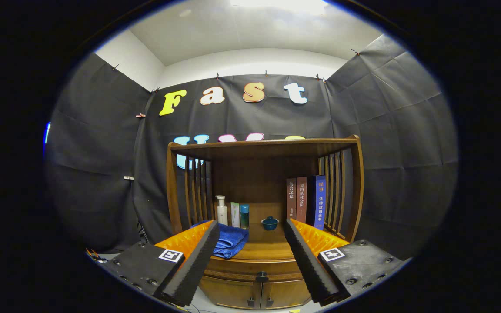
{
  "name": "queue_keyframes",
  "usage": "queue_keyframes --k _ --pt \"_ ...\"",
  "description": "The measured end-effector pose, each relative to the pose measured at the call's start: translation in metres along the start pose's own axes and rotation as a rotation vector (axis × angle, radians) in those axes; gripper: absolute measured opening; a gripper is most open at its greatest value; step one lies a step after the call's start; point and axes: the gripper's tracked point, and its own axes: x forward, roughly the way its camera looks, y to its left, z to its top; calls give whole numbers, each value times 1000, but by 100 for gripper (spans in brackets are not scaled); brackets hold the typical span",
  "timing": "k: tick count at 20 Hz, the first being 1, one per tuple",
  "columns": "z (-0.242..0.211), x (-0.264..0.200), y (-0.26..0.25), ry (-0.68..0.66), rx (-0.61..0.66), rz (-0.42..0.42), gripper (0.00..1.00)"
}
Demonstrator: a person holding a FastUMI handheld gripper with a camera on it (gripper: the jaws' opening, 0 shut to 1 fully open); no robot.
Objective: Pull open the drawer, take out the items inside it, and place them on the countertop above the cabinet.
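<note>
A wooden cabinet [259, 261] stands ahead against the booth's wall, with a shelf frame on top. Its drawer [250, 275] is closed, and a dark knob [262, 276] sits at the middle of its front. The countertop [261, 250] above the drawer carries a folded blue towel [232, 242] on its left part. My gripper [250, 256] is open, its two orange-and-black fingers [196, 256] spread wide on either side of the cabinet front, some distance back from it. Nothing is between them. What lies inside the drawer is hidden.
At the back of the countertop stand a white pump bottle [222, 210], a small white-green box [235, 214], a teal bottle [244, 216] and a dark green lidded cup [270, 223]. Three upright books [307, 201] lean at the right. Two lower doors [250, 295] sit below the drawer.
</note>
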Motion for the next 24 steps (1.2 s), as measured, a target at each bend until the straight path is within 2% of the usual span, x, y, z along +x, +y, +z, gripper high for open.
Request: queue_keyframes --k 5,9,18,24 --pt "-17 7 -4 28 -3 -15 98" --pt "-48 22 -9 56 10 -42 98" --pt "-172 62 -8 182 25 -55 99" --pt "-242 88 -24 257 24 -107 99"
